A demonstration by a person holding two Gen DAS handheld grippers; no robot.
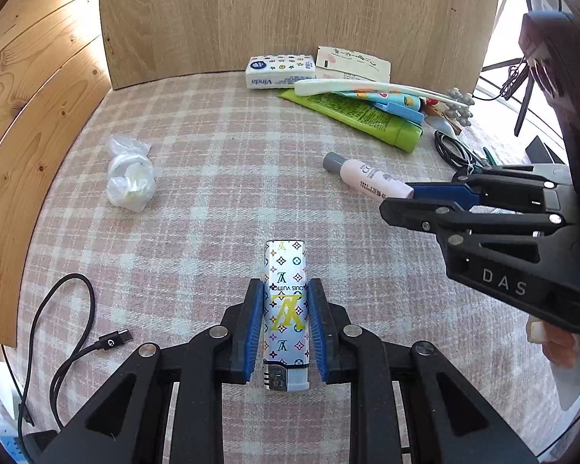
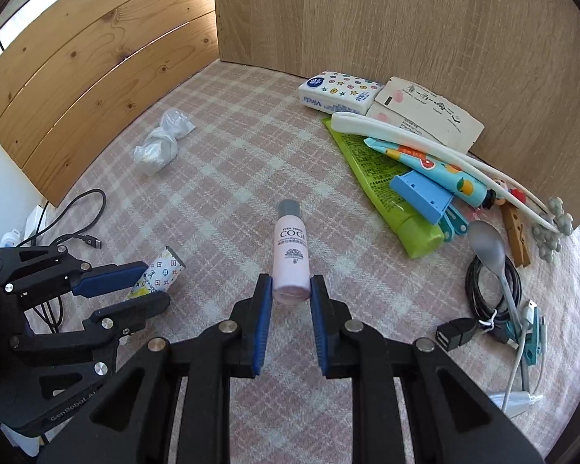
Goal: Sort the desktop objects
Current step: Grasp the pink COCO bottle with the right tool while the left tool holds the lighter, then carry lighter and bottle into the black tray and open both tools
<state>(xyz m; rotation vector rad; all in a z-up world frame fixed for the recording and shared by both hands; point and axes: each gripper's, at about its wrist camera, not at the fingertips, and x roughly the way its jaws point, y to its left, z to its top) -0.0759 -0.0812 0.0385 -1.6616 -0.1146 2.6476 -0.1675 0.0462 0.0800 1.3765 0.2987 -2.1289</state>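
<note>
Through the left wrist camera I saw my left gripper [image 1: 286, 332] clamping the patterned lighter [image 1: 286, 309] between its blue jaws. My right gripper [image 1: 410, 197] reached toward the pink bottle [image 1: 367, 176], lying on the checked surface [image 1: 212, 232].

Pink-and-cream plaid cloth [image 1: 212, 201]; silver monogrammed lighter [image 1: 286, 309]; pale pink bottle [image 2: 290, 259]; lime-green tube [image 2: 386, 201].

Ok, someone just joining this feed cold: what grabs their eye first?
Probably the patterned lighter, gripped between the blue pads of the left tool above the checked cloth. Next, the pink bottle lying on the cloth, its base between the pads of the right tool. Then the bright pile against the back board: green tube, tissue pack and white shoehorn-like strip.
</note>
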